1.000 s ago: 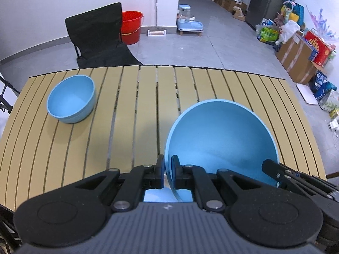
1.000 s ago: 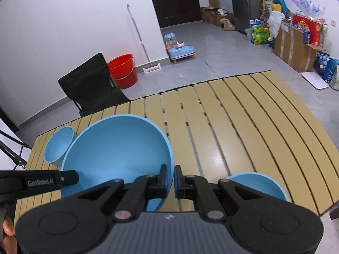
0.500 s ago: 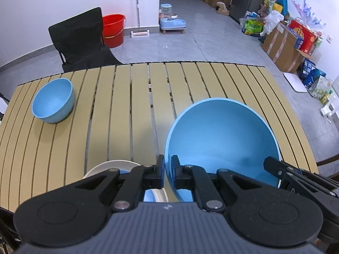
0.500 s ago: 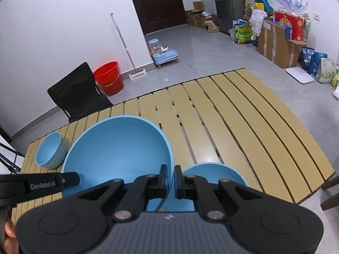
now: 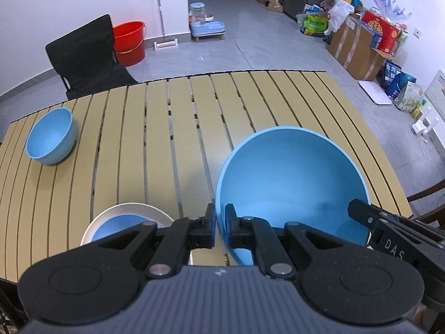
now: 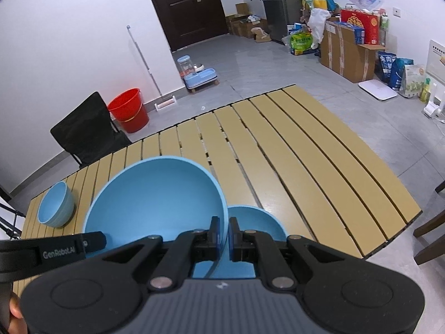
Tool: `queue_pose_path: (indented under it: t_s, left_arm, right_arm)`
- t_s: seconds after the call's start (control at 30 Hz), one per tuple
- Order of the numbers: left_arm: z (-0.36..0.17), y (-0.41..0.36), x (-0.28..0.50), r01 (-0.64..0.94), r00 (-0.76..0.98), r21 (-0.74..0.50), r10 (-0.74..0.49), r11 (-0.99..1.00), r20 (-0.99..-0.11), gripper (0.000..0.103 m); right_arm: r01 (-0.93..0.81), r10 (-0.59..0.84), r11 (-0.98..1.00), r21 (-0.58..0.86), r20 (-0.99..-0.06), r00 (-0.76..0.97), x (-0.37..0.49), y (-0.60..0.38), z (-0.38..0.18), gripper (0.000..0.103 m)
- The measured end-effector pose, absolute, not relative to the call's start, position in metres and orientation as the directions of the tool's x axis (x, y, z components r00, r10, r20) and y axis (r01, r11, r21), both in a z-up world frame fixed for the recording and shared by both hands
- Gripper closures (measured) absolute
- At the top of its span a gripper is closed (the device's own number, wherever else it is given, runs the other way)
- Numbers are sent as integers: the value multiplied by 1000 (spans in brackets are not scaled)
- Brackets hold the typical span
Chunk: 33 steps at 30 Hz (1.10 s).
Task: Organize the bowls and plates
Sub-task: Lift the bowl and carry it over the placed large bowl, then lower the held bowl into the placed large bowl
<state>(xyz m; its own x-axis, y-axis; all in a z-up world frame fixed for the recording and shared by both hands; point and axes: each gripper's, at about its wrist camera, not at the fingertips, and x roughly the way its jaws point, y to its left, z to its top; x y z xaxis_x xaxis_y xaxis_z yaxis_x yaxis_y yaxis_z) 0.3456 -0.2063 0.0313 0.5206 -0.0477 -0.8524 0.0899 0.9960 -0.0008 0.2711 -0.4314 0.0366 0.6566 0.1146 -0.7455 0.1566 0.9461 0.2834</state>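
Holding the large blue bowl (image 5: 292,183) between both grippers: the left gripper (image 5: 219,226) has its jaws pinching the bowl's left rim, and the right gripper (image 6: 224,235) pinches the opposite rim. The bowl hangs tilted above the near edge of the slatted table (image 5: 194,128), its opening facing the cameras.

Progress, as I judge it: early to middle. A white plate (image 5: 97,222) sits at the near edge, left of centre, with a blue dish (image 5: 116,222) already resting in it. That looks like a started stack. In the right wrist view a medium blue bowl (image 6: 258,220) stands on the table just beside and partly below the carried bowl, near the near edge. A small blue bowl (image 5: 51,136) stands alone by the far left corner, well apart from everything else. Left to do: set the large bowl down and gather the small and medium ones.

Appearance: the large bowl is matte, evenly sky blue, deep, thin-rimmed and empty. No chips or marks that I can make out.
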Motion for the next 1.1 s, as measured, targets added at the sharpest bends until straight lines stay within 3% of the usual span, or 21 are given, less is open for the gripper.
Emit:
queue_pose_path:
  t_s: [1.1]
  left_arm:
    - [-38, -247, 364, 189, 435, 22, -64, 982, -898, 95]
  right_arm:
    - [206, 35, 956, 209, -777, 628, 279, -458, -18, 98]
